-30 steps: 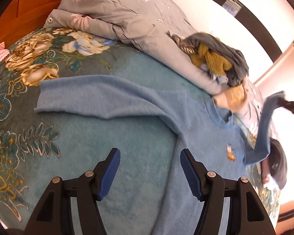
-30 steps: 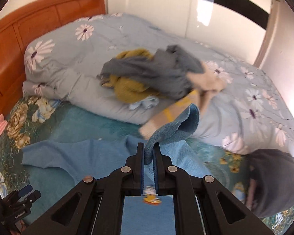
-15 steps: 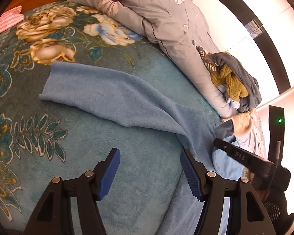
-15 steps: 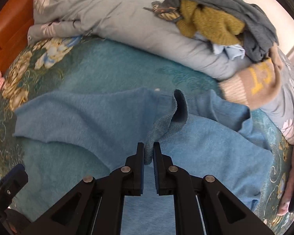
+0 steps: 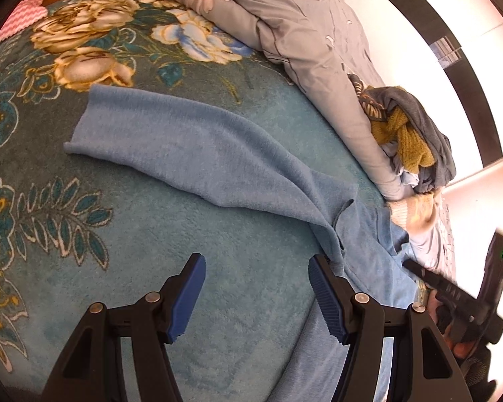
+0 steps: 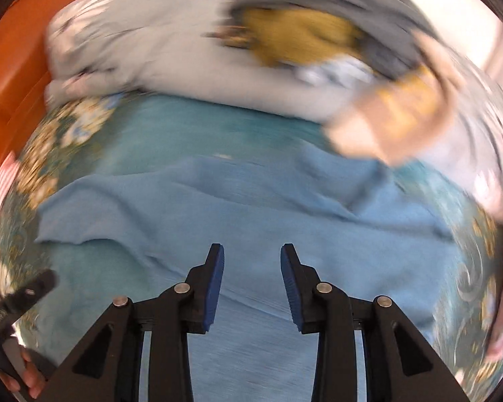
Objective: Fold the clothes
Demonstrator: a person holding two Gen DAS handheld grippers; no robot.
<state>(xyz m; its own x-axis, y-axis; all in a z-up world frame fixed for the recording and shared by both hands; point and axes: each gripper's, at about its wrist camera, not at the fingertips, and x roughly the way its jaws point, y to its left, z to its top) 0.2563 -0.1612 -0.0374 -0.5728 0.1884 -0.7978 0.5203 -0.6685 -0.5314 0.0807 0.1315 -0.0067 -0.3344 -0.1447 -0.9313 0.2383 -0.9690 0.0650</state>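
Since the frame a second earlier, my right tongs (image 6: 252, 283) had let go of the light-blue sweater (image 5: 218, 154): then they pinched a raised fold of it, now the jaws were opening with nothing between the pads and the knit lay flat under them. Right view was motion-blurred, so fine detail was unreliable. Left view had swung too, and the floral border showed larger.

Left tongs (image 5: 255, 296) were open and empty, hovering over bare blanket (image 5: 151, 221), with the sweater's body edge just beside their right finger.

Key relation: the spread sleeve (image 5: 144, 130) ran away from the left tongs toward the upper left, long axis diagonal, cuff at the far end near the gold flowers. Left hand was nearer to it; right tongs sat over the body. My guess was that the sleeve fold-in belonged to the left.

Surface was a bed, with a soft teal plush blanket, so it would give under pressure. Grey daisy quilt (image 5: 285, 33) was bunched behind, with a pile of unfolded clothes (image 5: 412, 134) on it. Orange wooden headboard (image 6: 13, 60) and a pale wall lay beyond.
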